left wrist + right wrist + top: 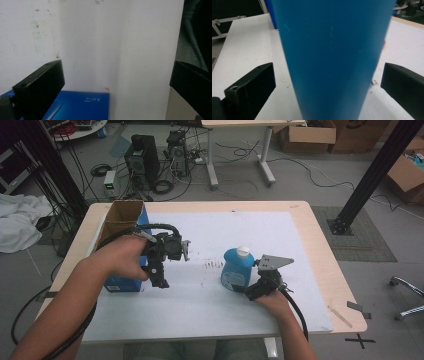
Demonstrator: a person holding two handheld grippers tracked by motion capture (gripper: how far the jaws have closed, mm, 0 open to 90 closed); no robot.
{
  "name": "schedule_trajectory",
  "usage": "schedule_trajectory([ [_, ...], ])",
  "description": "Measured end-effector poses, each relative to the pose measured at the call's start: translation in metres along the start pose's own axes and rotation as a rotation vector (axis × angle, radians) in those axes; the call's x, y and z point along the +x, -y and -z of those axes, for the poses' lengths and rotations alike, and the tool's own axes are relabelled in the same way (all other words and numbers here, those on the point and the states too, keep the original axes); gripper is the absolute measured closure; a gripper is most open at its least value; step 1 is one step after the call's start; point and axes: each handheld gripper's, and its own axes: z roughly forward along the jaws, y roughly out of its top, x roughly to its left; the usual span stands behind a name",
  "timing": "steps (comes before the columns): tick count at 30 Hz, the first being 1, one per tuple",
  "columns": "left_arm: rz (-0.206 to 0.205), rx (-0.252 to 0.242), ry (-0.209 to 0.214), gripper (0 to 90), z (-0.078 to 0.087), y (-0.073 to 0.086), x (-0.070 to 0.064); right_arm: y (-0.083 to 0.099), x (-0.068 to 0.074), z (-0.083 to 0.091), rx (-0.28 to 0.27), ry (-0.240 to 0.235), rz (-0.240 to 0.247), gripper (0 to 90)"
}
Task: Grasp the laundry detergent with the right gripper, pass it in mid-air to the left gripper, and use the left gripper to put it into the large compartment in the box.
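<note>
A blue bottle (236, 270) with a white cap stands upright on the white mat (210, 300). My right gripper (252, 287) is at its near right side, open, and the blue bottle (332, 57) stands between the two spread jaws without touching them. A blue cardboard box (122, 245) with its top open stands at the mat's left. My left gripper (159, 279) hangs just right of that box, pointing down at the mat, open with nothing between its jaws. The box's blue corner (80, 105) lies below the left gripper (117, 82).
The mat covers most of a light wooden table (320, 250). A few small dark marks (214, 265) lie on the mat left of the bottle. Computers, cables and cardboard boxes sit on the floor beyond the far edge.
</note>
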Motion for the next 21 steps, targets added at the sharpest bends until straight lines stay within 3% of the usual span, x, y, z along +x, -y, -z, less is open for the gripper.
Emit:
schedule_trajectory([
  [6,0.001,0.002,-0.003,0.1,0.0023,-0.0002,-0.0002,-0.0001,-0.0020,-0.0042,-0.019,0.025,-0.007,2.1],
  [11,0.005,-0.004,-0.004,0.1,0.0014,0.0006,-0.0001,0.0009,-0.0024,-0.0080,-0.003,0.043,-0.009,7.5],
  [21,0.003,0.000,0.000,0.1,-0.0011,-0.0004,0.0010,0.0023,-0.0048,-0.0103,-0.005,0.040,-0.029,16.2],
])
